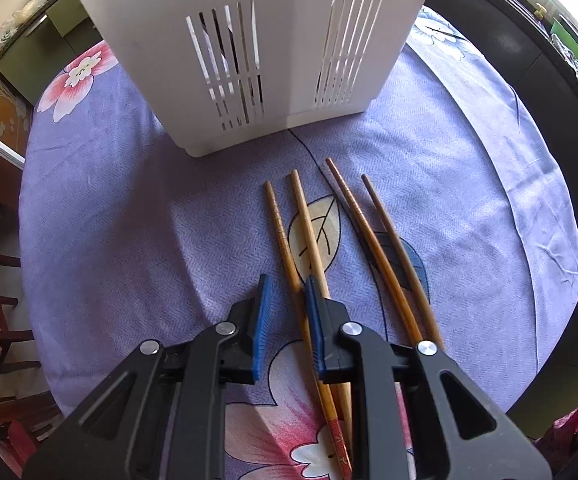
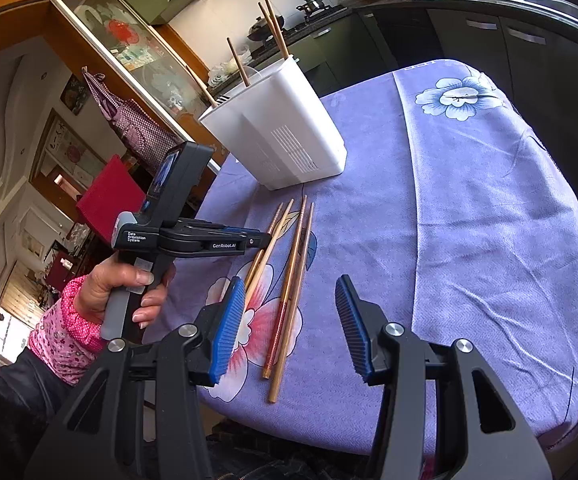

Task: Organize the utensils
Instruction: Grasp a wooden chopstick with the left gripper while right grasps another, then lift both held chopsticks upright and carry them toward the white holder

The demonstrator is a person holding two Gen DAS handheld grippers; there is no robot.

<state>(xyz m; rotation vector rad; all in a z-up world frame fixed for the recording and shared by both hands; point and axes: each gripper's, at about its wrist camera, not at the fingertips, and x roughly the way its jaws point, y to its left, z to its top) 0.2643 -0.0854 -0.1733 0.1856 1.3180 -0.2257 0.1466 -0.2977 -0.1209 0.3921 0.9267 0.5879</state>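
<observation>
Left wrist view: we see four chopsticks [image 1: 317, 248] lying side by side on the purple cloth [image 1: 129, 220], just in front of the white slotted holder [image 1: 249, 60], which already has several sticks standing in it. Our left gripper [image 1: 287, 320] has its jaws narrowly apart astride the leftmost stick — not yet pinching it, we judge. The neighbour lies touching the right pad's outer side, so it may get dragged or rolled away. Our right gripper [image 2: 289, 328] hangs half open, empty.
</observation>
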